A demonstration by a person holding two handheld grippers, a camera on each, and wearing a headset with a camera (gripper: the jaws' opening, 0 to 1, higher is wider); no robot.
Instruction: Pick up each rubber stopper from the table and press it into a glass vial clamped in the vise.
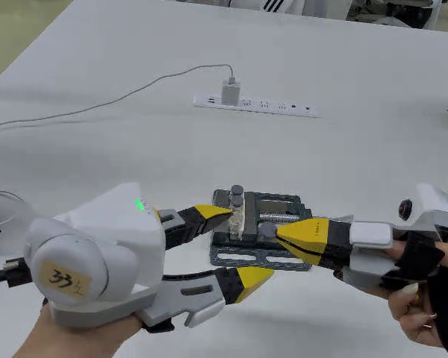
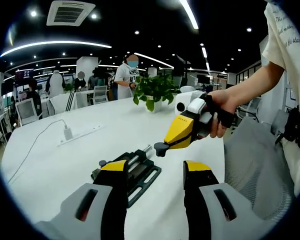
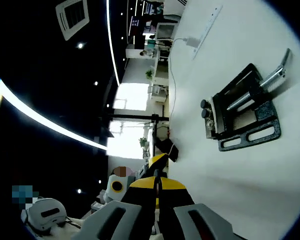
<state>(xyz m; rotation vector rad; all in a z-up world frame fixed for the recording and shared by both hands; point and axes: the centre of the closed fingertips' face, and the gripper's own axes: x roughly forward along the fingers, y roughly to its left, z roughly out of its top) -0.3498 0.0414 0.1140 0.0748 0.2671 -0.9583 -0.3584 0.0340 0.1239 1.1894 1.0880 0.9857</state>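
A rubber stopper [image 2: 160, 148] is pinched in the right gripper's [image 1: 278, 233] jaws beside the vise [image 1: 257, 257]. The left gripper's [image 2: 156, 167] jaws are spread wide. Alignment over a vial [image 1: 237, 218] is needed next.

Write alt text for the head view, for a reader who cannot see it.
The right gripper, jaws shut on a dark rubber stopper, is poised at a black vise on a white table; the vise clamps two stoppered glass vials. The left gripper hangs open beside the vise.

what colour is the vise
The vise is dark grey, nearly black; clearest in the right gripper view.
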